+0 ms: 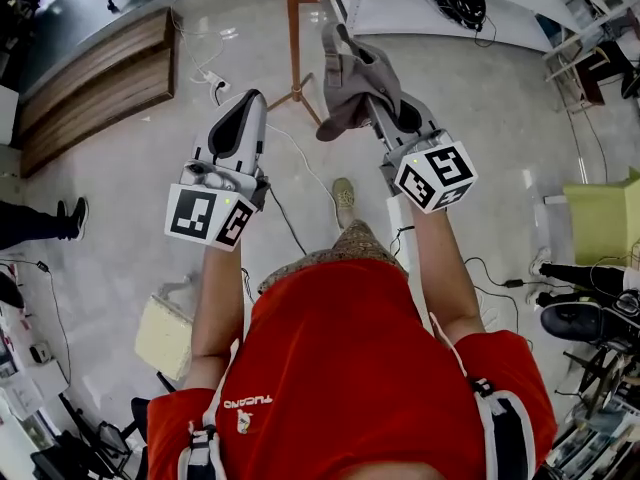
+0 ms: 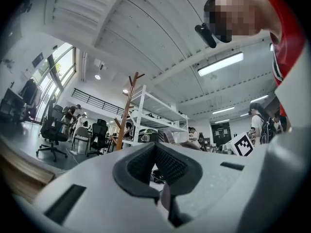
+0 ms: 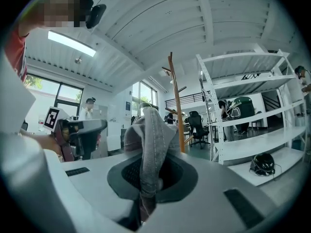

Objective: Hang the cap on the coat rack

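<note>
My right gripper (image 1: 385, 103) is shut on a grey cap (image 1: 352, 80), held up in front of me; the cap's fabric (image 3: 150, 135) stands bunched between the jaws of that gripper (image 3: 148, 174). My left gripper (image 1: 246, 108) is raised beside it, to the left, shut with nothing in it (image 2: 158, 166). The wooden coat rack (image 1: 293, 28) stands on the floor ahead, between the two grippers. Its pole and pegs (image 3: 175, 101) rise just right of the cap in the right gripper view. In the left gripper view the coat rack (image 2: 128, 106) is left of centre.
White shelving (image 3: 243, 106) stands right of the rack, with a helmet (image 3: 263, 164) on its lowest shelf. A wooden bench (image 1: 95, 78) lies at the far left. Cables (image 1: 300, 173) trail over the floor. Office chairs (image 2: 52, 130) and other people are farther off.
</note>
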`<state>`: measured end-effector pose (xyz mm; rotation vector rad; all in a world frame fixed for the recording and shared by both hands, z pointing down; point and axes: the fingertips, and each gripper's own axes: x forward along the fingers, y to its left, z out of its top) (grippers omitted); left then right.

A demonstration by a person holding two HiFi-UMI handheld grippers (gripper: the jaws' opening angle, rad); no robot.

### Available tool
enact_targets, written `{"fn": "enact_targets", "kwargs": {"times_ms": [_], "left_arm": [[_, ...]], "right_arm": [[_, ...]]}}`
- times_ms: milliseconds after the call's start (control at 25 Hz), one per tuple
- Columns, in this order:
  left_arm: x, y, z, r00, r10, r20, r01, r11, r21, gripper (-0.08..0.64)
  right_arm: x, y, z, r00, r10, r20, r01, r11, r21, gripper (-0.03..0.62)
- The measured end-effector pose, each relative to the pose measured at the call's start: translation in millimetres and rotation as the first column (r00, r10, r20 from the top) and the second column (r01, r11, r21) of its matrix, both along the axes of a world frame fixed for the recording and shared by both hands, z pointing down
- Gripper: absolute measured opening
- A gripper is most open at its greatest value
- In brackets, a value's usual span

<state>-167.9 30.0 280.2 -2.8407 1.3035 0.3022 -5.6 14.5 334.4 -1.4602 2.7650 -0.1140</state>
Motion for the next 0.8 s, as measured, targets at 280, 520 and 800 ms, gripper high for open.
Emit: {"fn": "enact_targets", "kwargs": {"times_ms": [280,520,800], "left_arm": [[38.7,-108.0,14.3,0.997,-0.06,0.043,0.061,0.998,-0.029,0.008],[62.2,-186.2,33.2,0.989,-0.139,0.044,0.141,0.989,-0.049,0.008],[65.9,-239.9,52.2,0.974,-0.226,0.033,0.228,0.972,-0.064,0.008]], "right_arm": [[38.7,-110.1,25.2,0.998,-0.03,-0.053,0.028,0.999,-0.033,0.03],[56.5,-191.4,56.9,0.987,-0.095,-0.127,0.086,0.994,-0.074,0.029],[58.9,-257.0,108.3,0.962,-0.158,-0.222,0.127,0.981,-0.147,0.029]]}}
